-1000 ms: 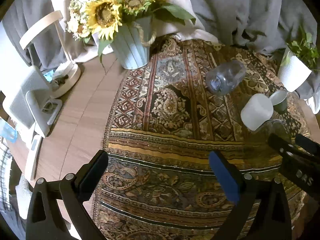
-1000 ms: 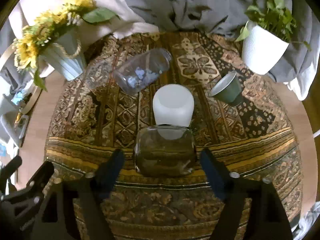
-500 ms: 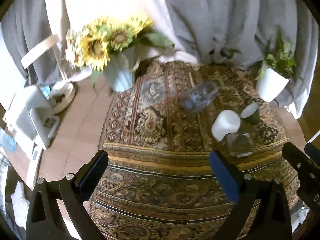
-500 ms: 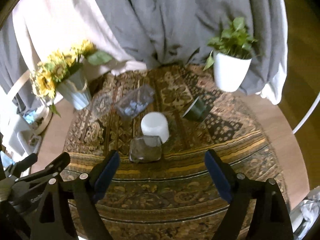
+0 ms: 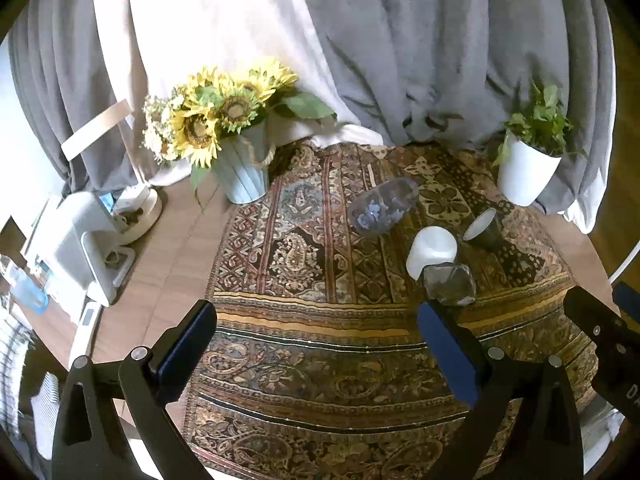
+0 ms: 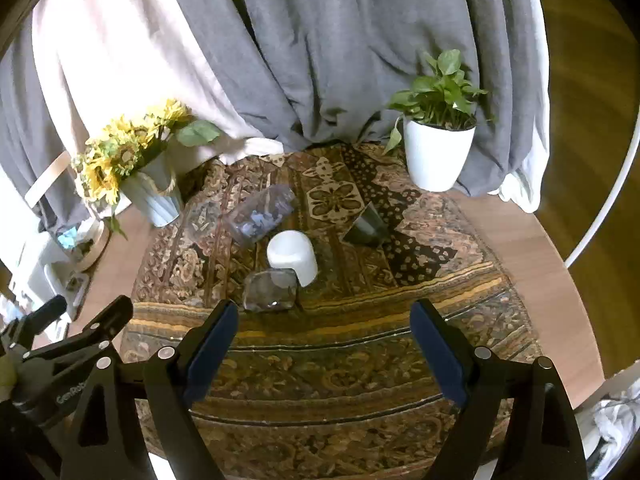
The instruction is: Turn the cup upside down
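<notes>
Sunflower vase [image 5: 244, 172], potted plant [image 6: 436, 156], rug [image 6: 340, 364]

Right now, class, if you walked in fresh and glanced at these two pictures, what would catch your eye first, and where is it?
Probably the sunflowers in a pale bucket at the table's far left, and the leafy plant in a white pot at the far right. Between them, on the patterned cloth, a white cup stands upside down behind a clear glass. Both grippers hover near, jaws open.

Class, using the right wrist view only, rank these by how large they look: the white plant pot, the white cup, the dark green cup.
1. white plant pot
2. white cup
3. dark green cup

The pot stands farthest away yet looks largest.
</notes>
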